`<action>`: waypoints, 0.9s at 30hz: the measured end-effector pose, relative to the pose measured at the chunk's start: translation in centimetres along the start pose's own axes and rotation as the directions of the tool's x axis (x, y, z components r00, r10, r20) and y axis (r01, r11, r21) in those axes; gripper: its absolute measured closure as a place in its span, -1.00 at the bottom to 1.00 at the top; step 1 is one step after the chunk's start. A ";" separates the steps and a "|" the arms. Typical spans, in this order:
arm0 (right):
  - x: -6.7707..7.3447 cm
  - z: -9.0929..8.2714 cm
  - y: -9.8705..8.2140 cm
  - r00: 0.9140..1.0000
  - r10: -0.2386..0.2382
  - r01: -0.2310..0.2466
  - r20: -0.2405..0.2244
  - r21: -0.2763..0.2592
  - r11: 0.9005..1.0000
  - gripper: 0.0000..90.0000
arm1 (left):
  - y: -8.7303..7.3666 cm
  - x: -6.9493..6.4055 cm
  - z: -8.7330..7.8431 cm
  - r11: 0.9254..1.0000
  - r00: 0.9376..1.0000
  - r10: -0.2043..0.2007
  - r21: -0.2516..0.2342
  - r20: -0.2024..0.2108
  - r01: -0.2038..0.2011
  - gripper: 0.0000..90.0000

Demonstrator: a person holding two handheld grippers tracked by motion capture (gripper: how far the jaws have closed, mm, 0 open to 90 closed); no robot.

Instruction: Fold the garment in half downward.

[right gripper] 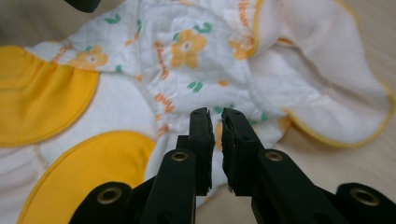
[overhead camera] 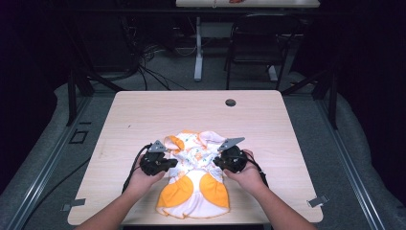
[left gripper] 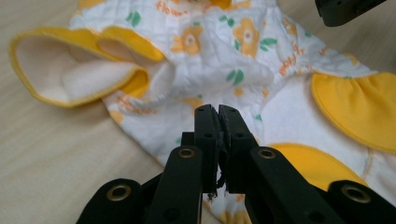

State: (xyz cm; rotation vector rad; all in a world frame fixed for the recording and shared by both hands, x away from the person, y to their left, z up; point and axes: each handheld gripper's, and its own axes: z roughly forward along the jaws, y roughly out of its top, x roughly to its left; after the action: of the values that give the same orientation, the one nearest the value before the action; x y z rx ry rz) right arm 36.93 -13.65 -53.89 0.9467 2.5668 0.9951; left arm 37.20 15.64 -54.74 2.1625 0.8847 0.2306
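A person's two forearms reach in from the near edge of a light wooden table (overhead camera: pixel 143 110), each hand holding a black two-jaw gripper over a small baby garment (overhead camera: pixel 194 184). The garment is white quilted cloth printed with orange flowers and green leaves, with large yellow rounded patches and yellow-edged openings. It lies flat on the near half of the table, its yellow patches toward the person and its sleeves farther away. The left gripper (overhead camera: pixel 173 163) sits at the garment's left edge, about at its waist, jaws pointing inward toward the cloth. In the left gripper view, its jaws stand nearly together with only a thin slit between them; nothing is held, and the printed cloth lies just beyond and below the tips, with a yellow-rimmed sleeve opening (left gripper: pixel 79 77) to the left of them. The right gripper (overhead camera: pixel 216 162) mirrors it at the garment's right edge, also pointing inward. In the right gripper view, its jaws are parted by a narrow gap that holds nothing, with the floral cloth ahead of the tips and a yellow-edged white sleeve (right gripper: pixel 327 93) off to their right.
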 end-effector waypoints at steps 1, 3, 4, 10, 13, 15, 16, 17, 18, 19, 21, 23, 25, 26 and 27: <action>-0.3 0.0 0.3 1.000 0.006 -0.006 -0.002 -0.003 1.000 0.82 | 0.4 0.2 0.0 1.000 1.000 0.004 0.004 -0.009 -0.004 0.93; -0.9 0.1 1.0 1.000 0.007 -0.007 0.005 -0.004 1.000 0.83 | 1.3 0.5 0.1 1.000 1.000 0.012 0.005 -0.014 -0.012 0.93; -1.2 0.2 1.4 1.000 0.008 -0.008 0.008 -0.001 1.000 0.83 | 1.7 0.7 0.1 1.000 1.000 0.015 0.005 -0.016 -0.015 0.93; -2.8 0.6 3.4 0.999 0.026 -0.026 0.044 -0.010 1.000 0.83 | 3.8 1.9 0.5 1.000 1.000 0.014 -0.018 -0.022 -0.014 0.95; -3.5 1.2 4.1 0.998 0.032 -0.032 0.062 -0.008 0.999 0.83 | 4.4 2.7 1.0 1.000 0.999 0.012 -0.023 -0.033 -0.013 0.95; -3.9 1.8 4.4 0.996 0.044 -0.045 0.073 0.006 0.999 0.82 | 4.7 3.2 1.5 1.000 0.999 -0.001 -0.014 -0.049 0.000 0.95; -4.1 2.1 4.6 0.996 0.048 -0.048 0.077 0.000 0.999 0.82 | 4.9 3.5 1.8 1.000 0.998 -0.007 -0.009 -0.055 0.006 0.95; -4.3 2.3 4.8 0.995 0.053 -0.054 0.087 0.005 0.999 0.81 | 5.0 3.8 2.1 1.000 0.998 -0.005 -0.004 -0.065 0.004 0.95; -4.5 2.5 5.0 0.994 0.052 -0.052 0.097 0.005 0.999 0.81 | 5.1 4.0 2.3 1.000 0.998 -0.014 -0.011 -0.066 0.014 0.94; -4.7 2.7 5.1 0.993 0.057 -0.057 0.104 0.000 0.998 0.81 | 5.2 4.2 2.6 1.000 0.997 -0.018 -0.016 -0.070 0.017 0.94; -5.0 3.2 5.4 0.990 0.079 -0.079 0.116 -0.005 0.997 0.80 | 5.3 4.6 3.0 0.999 0.997 -0.030 -0.015 -0.076 0.029 0.93; -5.4 3.8 5.5 0.986 0.090 -0.091 0.141 0.003 0.996 0.80 | 5.3 4.9 3.6 1.000 0.996 -0.029 -0.009 -0.085 0.029 0.92; -5.7 4.3 5.3 0.984 0.100 -0.103 0.148 0.015 0.995 0.79 | 5.1 5.3 4.2 0.999 0.995 -0.031 0.005 -0.096 0.031 0.91; -5.9 4.7 5.2 0.981 0.112 -0.117 0.158 0.025 0.993 0.79 | 5.1 5.3 4.4 0.999 0.995 -0.033 0.010 -0.098 0.035 0.91; -6.0 5.0 5.0 0.981 0.111 -0.118 0.159 0.037 0.992 0.79 | 4.9 5.5 4.6 0.999 0.994 -0.037 0.017 -0.099 0.039 0.91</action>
State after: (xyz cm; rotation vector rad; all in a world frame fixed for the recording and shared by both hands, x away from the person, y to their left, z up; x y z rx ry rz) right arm 46.07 -12.15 -54.33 1.1488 2.4382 0.8554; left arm 45.75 14.25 -54.97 2.1649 0.9870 0.3132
